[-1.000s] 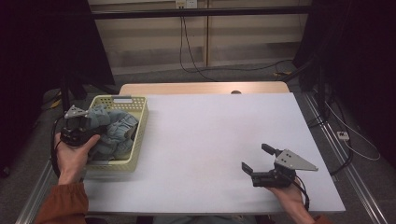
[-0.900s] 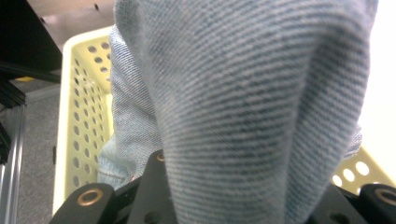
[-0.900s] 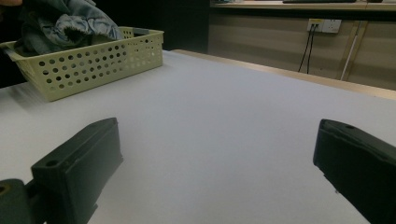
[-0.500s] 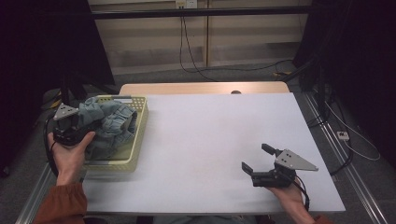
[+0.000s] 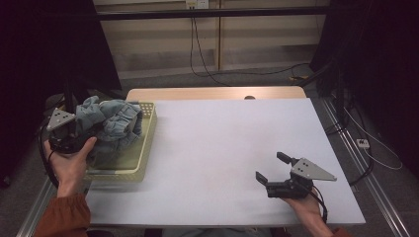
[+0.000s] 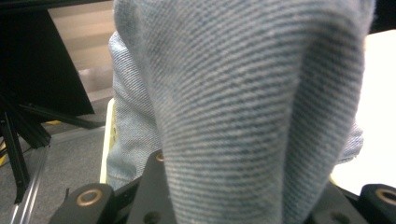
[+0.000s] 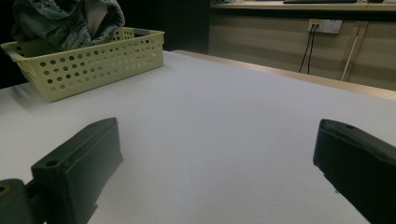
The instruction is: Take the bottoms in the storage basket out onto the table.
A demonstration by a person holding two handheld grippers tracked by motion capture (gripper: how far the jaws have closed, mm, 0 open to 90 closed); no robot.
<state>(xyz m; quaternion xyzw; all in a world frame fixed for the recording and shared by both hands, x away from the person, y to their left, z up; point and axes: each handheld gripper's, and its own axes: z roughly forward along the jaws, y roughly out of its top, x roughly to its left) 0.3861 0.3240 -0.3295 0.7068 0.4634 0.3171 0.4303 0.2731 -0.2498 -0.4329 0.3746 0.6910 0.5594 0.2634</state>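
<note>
- My left gripper (image 5: pixel 81 136) is clamped on a fold of the denim garment (image 5: pixel 114 124) — in the left gripper view the cloth (image 6: pixel 243 107) bulges right out of the jaws and covers them, so I read it as a firm pinch on bunched fabric.
- Denim is half out of the yellow perforated basket (image 5: pixel 143 148): the gripped part hangs over the basket's left edge, the rest is piled inside against the far wall. I judge I'm lifting it out.
- Grip is low on a thick fold, likely so the cloth comes up as one bundle instead of trailing.
- Basket sits at the left edge of the white table (image 5: pixel 232 143), close to my left hand (image 5: pixel 69 165) — easy reach for that side.
- My right gripper (image 5: pixel 276 173) rests near the front right of the table, jaws spread wide with nothing between them — bare tabletop shows between the two black jaws in the right gripper view.
- It points toward the basket (image 7: pixel 88 58), well apart from it; I judge it's parked ready to take a second hold once the denim (image 7: pixel 65 21) clears the rim.
- Risk: a trailing leg could catch the basket and drag it.
</note>
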